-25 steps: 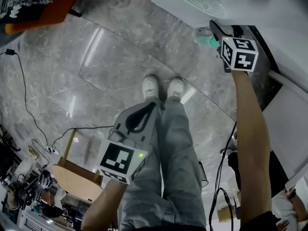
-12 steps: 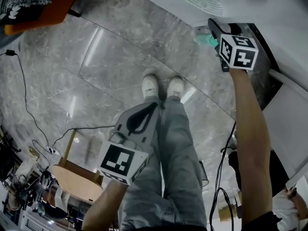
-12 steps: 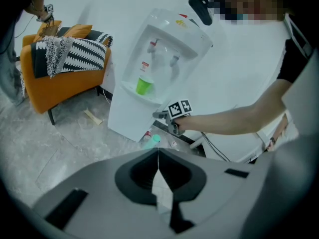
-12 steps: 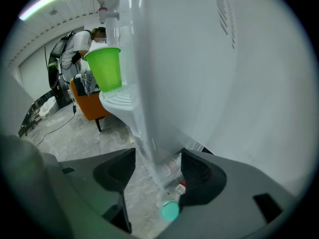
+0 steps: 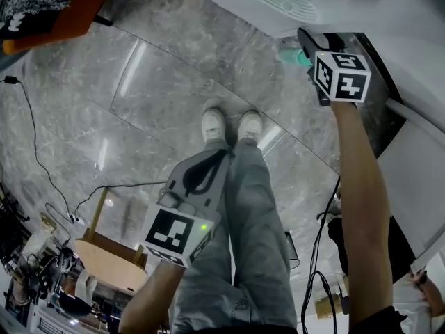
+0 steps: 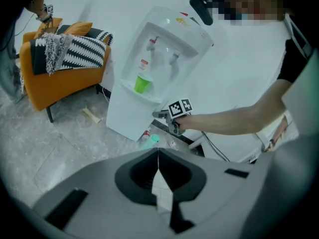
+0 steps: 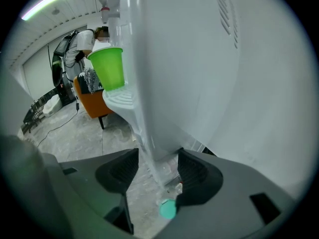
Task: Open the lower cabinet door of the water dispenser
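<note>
**A:** What was the left gripper (image 6: 158, 152) doing?

**B:** Nothing useful. Its jaws were pressed together with nothing between them. It hung over the person's legs (image 5: 240, 214), well apart from the water dispenser (image 6: 164, 39).

**A:** And the lower cabinet door (image 6: 128, 116)?

**B:** It sat flat in the dispenser's front, below the drip tray (image 6: 130, 89). It was closed, as far as I could judge.

**A:** Any containers?

**B:** A green cup (image 6: 142, 83) stood upright on the tray. I couldn't tell whether it held water. A small teal thing (image 6: 149, 142) lay on the floor (image 6: 55, 148) just beside the cabinet's bottom corner. It may have been a bottle, but it was too small to say.

**A:** The right gripper (image 7: 157, 156)?

**B:** It was at that same bottom corner. Its jaws stood apart and had just been closing, with the cabinet's white edge between the pads. I saw no firm pinch yet.

**A:** How should that step have gone?

**B:** My judgement: it first had to be sure the edge was the door's free edge, not the fixed side panel. Then it needed to seat the pads deep and close firmly. The pull should have followed an arc about the hinge, or the thin edge might have slipped out.
</note>
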`<act>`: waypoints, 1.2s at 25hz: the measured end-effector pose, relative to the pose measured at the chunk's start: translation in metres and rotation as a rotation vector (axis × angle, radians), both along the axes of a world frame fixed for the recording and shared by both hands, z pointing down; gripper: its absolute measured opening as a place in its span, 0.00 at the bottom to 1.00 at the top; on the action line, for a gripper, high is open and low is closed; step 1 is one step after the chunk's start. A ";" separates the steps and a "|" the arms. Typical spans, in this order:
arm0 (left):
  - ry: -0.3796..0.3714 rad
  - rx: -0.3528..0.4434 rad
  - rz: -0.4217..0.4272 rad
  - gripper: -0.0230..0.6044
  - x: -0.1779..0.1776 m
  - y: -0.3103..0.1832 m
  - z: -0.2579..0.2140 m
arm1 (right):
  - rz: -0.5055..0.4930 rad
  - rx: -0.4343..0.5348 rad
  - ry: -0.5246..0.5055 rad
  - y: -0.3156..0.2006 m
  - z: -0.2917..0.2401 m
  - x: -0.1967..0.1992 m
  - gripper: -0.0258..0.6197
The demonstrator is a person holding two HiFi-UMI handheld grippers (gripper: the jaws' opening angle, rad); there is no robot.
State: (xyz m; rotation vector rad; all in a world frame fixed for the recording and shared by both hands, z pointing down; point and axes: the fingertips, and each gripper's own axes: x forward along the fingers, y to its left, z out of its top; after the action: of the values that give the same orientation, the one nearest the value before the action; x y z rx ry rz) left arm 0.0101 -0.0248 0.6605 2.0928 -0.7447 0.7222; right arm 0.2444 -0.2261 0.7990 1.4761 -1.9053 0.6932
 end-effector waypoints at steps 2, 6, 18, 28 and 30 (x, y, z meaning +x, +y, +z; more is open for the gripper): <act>-0.001 -0.001 -0.001 0.05 0.000 -0.001 0.000 | -0.005 0.000 0.001 0.000 -0.001 0.000 0.40; -0.003 0.000 0.008 0.05 0.003 0.001 0.002 | -0.016 0.003 0.006 0.003 -0.002 0.003 0.36; -0.003 0.007 0.040 0.05 0.018 0.007 0.003 | -0.162 0.005 0.035 0.031 0.000 -0.022 0.32; -0.016 0.000 0.028 0.05 0.013 0.005 0.004 | -0.182 -0.002 -0.016 0.054 0.002 -0.060 0.32; -0.016 0.002 0.015 0.05 0.010 0.003 0.003 | -0.179 0.001 -0.029 0.059 0.001 -0.068 0.31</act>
State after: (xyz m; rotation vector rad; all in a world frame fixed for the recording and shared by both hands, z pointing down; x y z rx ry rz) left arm 0.0200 -0.0219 0.6639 2.0984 -0.7391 0.7483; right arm 0.1769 -0.1668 0.8004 1.2826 -2.0306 0.6335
